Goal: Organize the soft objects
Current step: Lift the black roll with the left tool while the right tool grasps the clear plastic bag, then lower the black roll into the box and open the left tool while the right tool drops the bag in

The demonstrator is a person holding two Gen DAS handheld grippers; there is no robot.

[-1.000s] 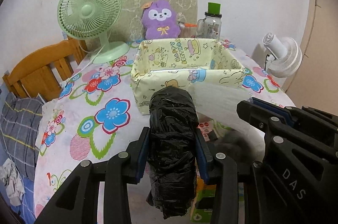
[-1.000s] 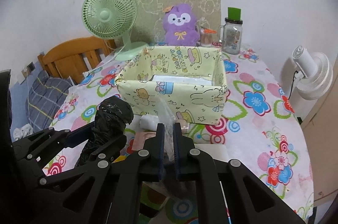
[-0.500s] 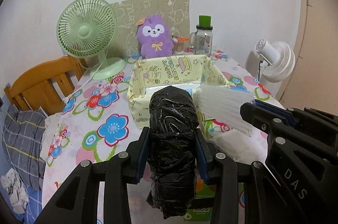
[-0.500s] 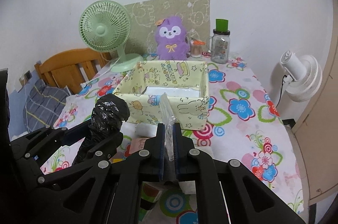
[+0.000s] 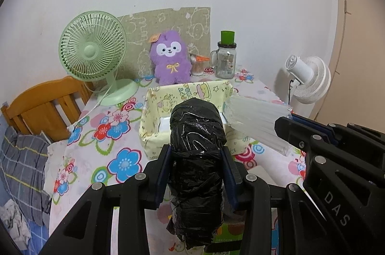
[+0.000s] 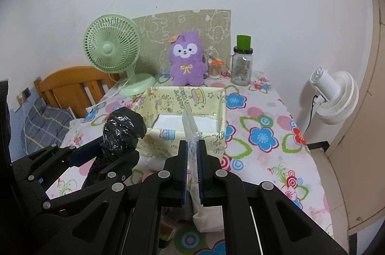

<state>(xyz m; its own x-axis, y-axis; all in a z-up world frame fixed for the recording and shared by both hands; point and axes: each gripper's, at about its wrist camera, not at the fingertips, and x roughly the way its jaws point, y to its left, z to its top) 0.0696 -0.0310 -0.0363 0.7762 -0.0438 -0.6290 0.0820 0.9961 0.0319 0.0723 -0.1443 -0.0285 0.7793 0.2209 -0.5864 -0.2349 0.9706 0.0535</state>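
Above table (image 6: pixel 264 110), near yellow box (image 6: pixel 168 139): left gripper (image 5: pixel 196 173) clamped on black bag roll (image 5: pixel 196 158), right gripper (image 6: pixel 192 158) pinching clear plastic pack (image 6: pixel 190 125), both off surface.

Counts on and around the desk

Two fans: one green desk fan (image 5: pixel 92 48), one white fan (image 5: pixel 306 76). One purple plush toy (image 5: pixel 170 56), one glass jar (image 5: pixel 225 59), one fabric storage box (image 6: pixel 166 134), one black plastic roll (image 5: pixel 196 158), one clear bag pack (image 5: pixel 257 122).
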